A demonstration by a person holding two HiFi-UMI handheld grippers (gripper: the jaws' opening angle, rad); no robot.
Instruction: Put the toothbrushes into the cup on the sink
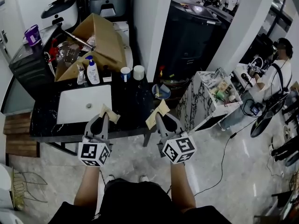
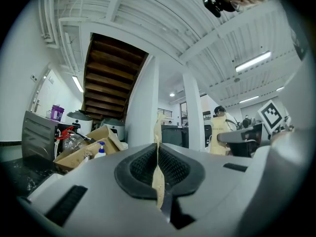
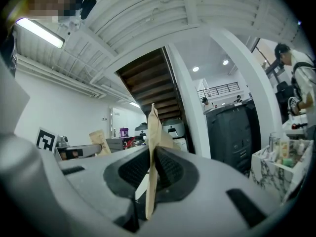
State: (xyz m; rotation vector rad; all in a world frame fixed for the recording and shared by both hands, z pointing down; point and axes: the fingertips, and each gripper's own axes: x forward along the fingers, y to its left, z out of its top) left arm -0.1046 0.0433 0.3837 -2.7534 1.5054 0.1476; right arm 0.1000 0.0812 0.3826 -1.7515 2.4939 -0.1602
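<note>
Tan kraft paper fills both grips. Each gripper holds a flat packet, which I take to be a wrapped toothbrush, though no brush shows through the wrapping.

The white sink basin (image 1: 74, 107) is set into the black counter (image 1: 133, 107) at the far left. Over its near right corner is the left gripper (image 1: 105, 116) (image 2: 158, 168). Its jaws are closed tight on the left packet (image 1: 109, 111) (image 2: 157, 181), which stands edge-on between the ribbed pads (image 2: 140, 166) and projects forward past the tips.

At the back of the counter, just right of the basin, two cups stand side by side: a blue-banded cup (image 1: 125, 73) and a white cup (image 1: 138, 72). I cannot tell which of them the task means.

The right gripper (image 1: 161, 119) (image 3: 150, 169) is over the counter's front edge. Its jaws are pressed onto the right packet (image 1: 157, 114) (image 3: 153, 132), which is also edge-on and reaches up and forward.

Both cups lie straight ahead across the counter, well apart from the fingertips and between the lines of the two grippers. The blue-banded cup is nearer the left hand and the white cup nearer the right. Each packet's long axis runs forward and upward, away from the person, so I judge a packet would have to be carried over a cup's mouth and tipped end-down before it is released.
</note>
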